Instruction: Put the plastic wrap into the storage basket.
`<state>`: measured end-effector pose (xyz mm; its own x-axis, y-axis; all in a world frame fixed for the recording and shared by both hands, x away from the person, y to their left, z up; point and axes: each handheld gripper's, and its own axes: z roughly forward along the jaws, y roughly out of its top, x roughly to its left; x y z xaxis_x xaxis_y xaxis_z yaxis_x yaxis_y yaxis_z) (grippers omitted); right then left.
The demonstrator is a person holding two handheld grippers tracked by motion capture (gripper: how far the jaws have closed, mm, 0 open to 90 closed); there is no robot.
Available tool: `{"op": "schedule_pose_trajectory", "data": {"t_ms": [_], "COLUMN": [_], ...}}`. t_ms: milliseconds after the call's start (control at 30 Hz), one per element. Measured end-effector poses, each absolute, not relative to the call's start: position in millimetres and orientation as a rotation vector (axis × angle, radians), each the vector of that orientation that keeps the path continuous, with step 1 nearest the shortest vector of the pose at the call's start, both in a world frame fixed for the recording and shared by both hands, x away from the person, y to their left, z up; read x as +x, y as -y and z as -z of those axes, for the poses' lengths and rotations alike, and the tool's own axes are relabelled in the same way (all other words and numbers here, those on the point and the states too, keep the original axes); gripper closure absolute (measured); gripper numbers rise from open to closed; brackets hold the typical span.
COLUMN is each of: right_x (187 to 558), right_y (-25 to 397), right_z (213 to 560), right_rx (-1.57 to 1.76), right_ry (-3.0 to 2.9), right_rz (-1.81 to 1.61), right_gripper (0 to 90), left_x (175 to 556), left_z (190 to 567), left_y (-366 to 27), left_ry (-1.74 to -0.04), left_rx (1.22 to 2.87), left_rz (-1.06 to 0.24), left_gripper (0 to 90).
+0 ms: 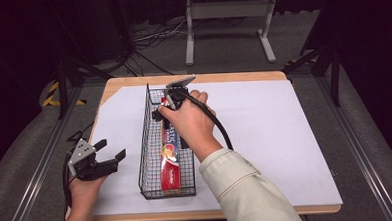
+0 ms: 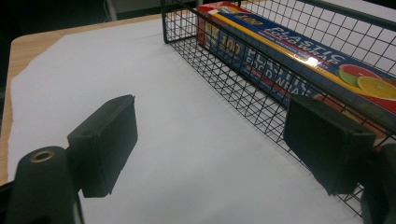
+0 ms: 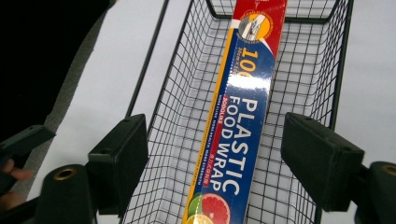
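A long blue and red box of plastic food wrap lies lengthwise in a black wire basket near the middle of the table. My right gripper hovers over the basket's far end, open. In the right gripper view its jaws stand wide apart above the box without touching it, the basket wall beyond. My left gripper is open and holds nothing, low over the paper to the left of the basket. The left gripper view has the basket's side and the box at the right.
A white paper sheet covers most of the wooden table. On the floor behind the table stand a grey metal frame and loose cables. Dark rails run along both sides of the table.
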<state>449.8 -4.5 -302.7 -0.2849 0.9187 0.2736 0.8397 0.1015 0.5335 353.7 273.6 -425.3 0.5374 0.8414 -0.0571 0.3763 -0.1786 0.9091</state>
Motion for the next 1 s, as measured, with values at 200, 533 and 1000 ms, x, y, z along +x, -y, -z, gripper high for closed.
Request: {"op": "schedule_pose_trajectory", "data": {"t_ms": [200,533,1000], "right_x": [441,426,424], "right_y": [20,65,133], "right_z": [290,282,281], "right_rx": [1.728,1.428,1.07], "right_ry": [-2.258,-2.314,-2.314], "right_rz": [-0.974,-1.002,-1.032], "right_gripper": [23.0,19.4,16.5], "left_x": [356,355,353], "left_z": [425,425,424], "left_y": [-272,-272,-272], "left_ry": [-1.006,-1.008,-1.012], "left_rx": [1.783,1.784,1.793], "left_rz": [-0.58,-0.58,-0.584], "left_gripper": [18.4,18.4,18.5]}}
